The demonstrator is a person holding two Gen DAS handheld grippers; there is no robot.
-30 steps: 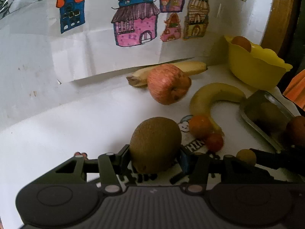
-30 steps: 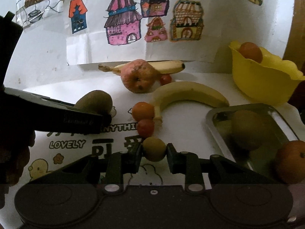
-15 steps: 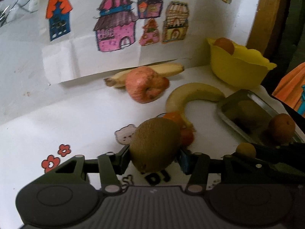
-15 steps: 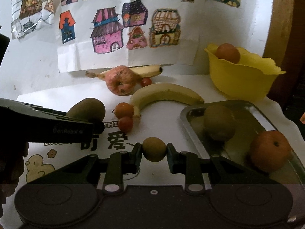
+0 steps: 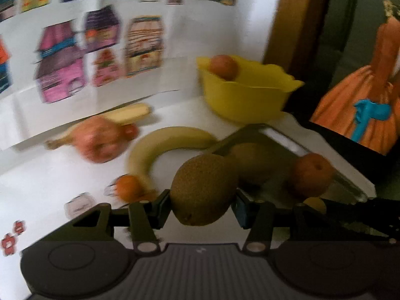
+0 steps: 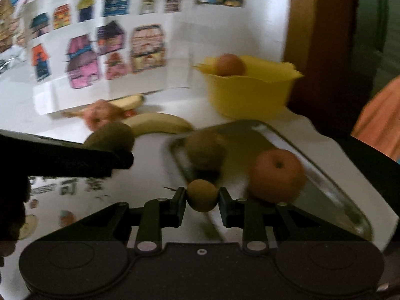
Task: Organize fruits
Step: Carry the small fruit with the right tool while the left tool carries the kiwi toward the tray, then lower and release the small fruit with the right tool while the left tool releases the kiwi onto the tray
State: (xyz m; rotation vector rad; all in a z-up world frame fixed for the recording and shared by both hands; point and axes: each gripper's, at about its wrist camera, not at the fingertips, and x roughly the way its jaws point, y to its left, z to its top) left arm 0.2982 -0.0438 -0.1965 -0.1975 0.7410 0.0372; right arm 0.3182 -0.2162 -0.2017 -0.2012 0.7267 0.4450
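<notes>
- Lying farthest left on the white tabletop [image 5: 62, 175], a reddish apple [image 5: 100, 142] rests against a pale banana [image 5: 130, 112] below the wall sheet of coloured house drawings [image 5: 105, 50].
- Next comes a curved yellow banana [image 5: 160, 145], with a small orange fruit [image 5: 127, 187] at its lower tip.
- Clamped between the pads of the left gripper [image 5: 203, 207] is a large brown kiwi [image 5: 203, 190], held above the table just left of the metal tray [image 6: 325, 175].
- The right gripper [image 6: 202, 205] pinches a small round brown fruit [image 6: 202, 195] over the tray's near-left corner.
- On the tray lie a second kiwi [image 6: 205, 150] and an orange-red round fruit [image 6: 275, 175].
- Behind the tray, a yellow bowl [image 6: 250, 95] holds another round fruit [image 6: 230, 65].
</notes>
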